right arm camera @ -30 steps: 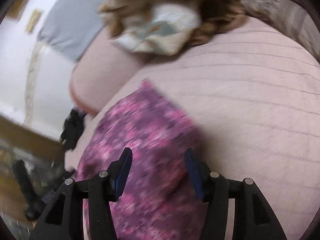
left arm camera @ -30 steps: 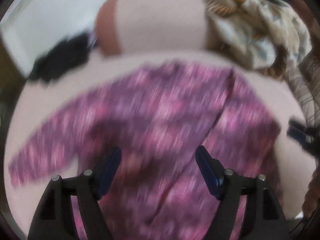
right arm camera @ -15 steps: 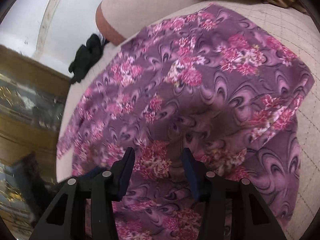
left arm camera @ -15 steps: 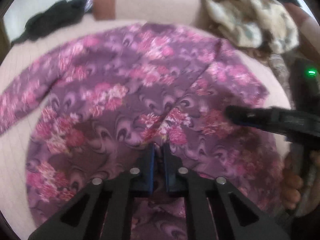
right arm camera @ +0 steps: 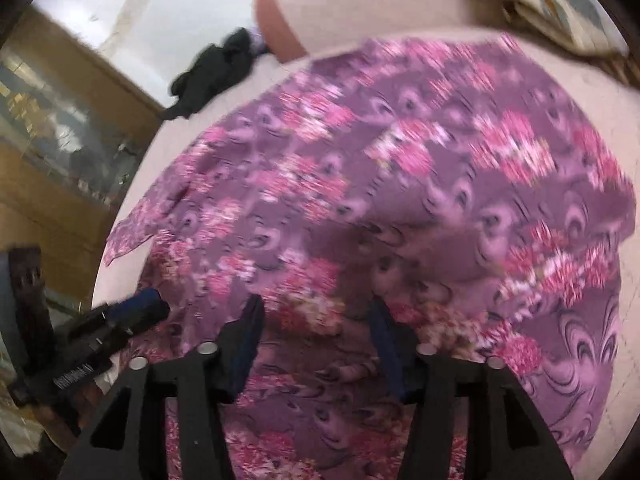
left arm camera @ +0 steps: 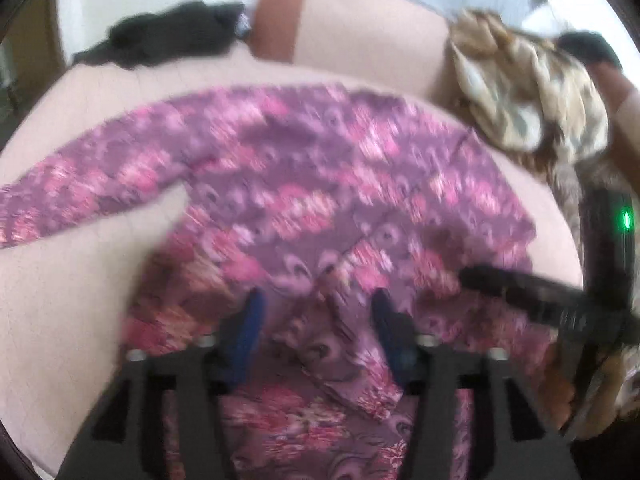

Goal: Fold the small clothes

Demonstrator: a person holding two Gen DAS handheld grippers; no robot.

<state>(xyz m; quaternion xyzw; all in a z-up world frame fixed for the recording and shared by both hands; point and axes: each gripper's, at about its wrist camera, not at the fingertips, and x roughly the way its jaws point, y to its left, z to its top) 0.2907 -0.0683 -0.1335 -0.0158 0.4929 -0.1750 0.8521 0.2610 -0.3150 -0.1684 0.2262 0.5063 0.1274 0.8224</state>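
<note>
Purple floral garment lies spread on the pink cushion, one sleeve running out toward 9 o'clock in the left wrist view. Left gripper hovers over a raised fold, jaws opening, pads apparently not pressing cloth, though blur makes this unsure. Right gripper over the fabric too, jaws opening, nothing clamped. Black cloth at 11 o'clock, beige patterned pile at 2 o'clock.

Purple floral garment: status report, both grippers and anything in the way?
Left gripper and right gripper opening, nothing gripped. Purple floral garment on pink cushion, one sleeve out. Patterned cloth pile beside it, not on it.
</note>
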